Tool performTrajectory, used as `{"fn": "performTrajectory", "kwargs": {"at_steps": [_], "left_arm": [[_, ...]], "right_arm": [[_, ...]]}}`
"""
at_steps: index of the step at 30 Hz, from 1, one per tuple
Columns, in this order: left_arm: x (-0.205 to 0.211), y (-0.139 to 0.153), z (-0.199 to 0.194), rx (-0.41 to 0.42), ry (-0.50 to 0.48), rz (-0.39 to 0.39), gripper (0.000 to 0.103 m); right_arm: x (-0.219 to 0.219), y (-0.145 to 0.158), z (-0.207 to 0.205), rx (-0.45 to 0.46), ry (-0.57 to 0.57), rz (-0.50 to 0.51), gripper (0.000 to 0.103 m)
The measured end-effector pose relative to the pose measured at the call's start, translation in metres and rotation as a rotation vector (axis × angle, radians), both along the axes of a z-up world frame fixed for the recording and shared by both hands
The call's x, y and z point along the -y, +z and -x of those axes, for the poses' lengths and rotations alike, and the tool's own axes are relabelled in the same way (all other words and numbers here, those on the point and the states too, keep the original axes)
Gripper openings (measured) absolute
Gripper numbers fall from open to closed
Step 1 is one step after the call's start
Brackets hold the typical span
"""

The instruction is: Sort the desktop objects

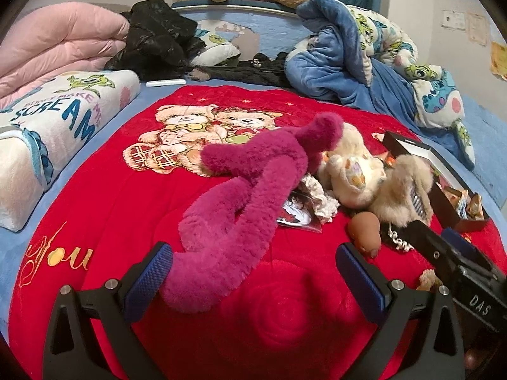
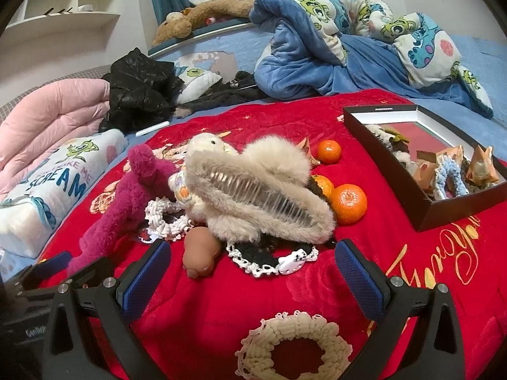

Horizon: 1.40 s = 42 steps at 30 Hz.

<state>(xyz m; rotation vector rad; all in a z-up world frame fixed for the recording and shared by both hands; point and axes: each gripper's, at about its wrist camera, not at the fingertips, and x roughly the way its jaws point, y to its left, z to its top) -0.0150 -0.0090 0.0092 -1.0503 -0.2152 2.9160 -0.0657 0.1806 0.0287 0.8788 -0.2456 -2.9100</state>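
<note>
Left wrist view: the left gripper (image 1: 253, 272) gapes wide, holding nothing; the long magenta plush toy (image 1: 250, 190) lies between its fingers on the red blanket (image 1: 126, 196).

Right wrist view: the right gripper (image 2: 253, 269) is likewise wide and empty, near the beige furry hair claw (image 2: 263, 186); right of the claw sit three oranges (image 2: 348, 202) and the black cardboard box (image 2: 399, 177).

Even indoor light, soft shadows, strong fisheye bending, dark corners.

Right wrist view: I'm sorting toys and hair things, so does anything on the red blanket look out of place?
Yes: three oranges lie on the red blanket beside the furry hair clip, fruit among toys and hair things. The black box to their right already holds scrunchies and wrapped snacks.
</note>
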Motion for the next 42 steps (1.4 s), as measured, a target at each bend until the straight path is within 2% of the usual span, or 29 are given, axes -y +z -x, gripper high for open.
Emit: {"fn": "performTrajectory", "kwargs": {"at_steps": [8, 14, 19, 24, 32, 35, 40, 42], "left_arm": [[0.004, 0.011, 0.021, 0.032, 0.015, 0.011, 0.103], [0.008, 0.023, 0.043, 0.051, 0.0, -0.037, 0.103], [0.0, 0.026, 0.07, 0.069, -0.029, 0.069, 0.103], [0.0, 0.025, 0.095, 0.083, -0.03, 0.081, 0.103], [0.005, -0.002, 0.128, 0.158, -0.043, 0.055, 0.103], [0.002, -0.016, 0.136, 0.207, -0.033, 0.081, 0.103], [-0.002, -0.021, 0.13, 0.183, -0.01, 0.112, 0.103], [-0.001, -0.023, 0.13, 0.189, 0.004, 0.095, 0.103]], "right_arm": [[-0.003, 0.001, 0.011, -0.003, 0.033, 0.072, 0.103], [-0.009, 0.001, 0.023, 0.006, 0.027, 0.115, 0.103], [-0.017, 0.001, 0.039, 0.024, -0.011, 0.124, 0.103], [-0.029, -0.005, 0.056, 0.062, -0.025, 0.192, 0.103], [-0.029, -0.012, 0.057, 0.079, -0.043, 0.186, 0.103], [-0.026, -0.015, 0.058, 0.097, -0.059, 0.155, 0.103], [-0.026, -0.015, 0.059, 0.101, -0.057, 0.158, 0.103], [-0.027, -0.015, 0.062, 0.112, -0.053, 0.156, 0.103]]}}
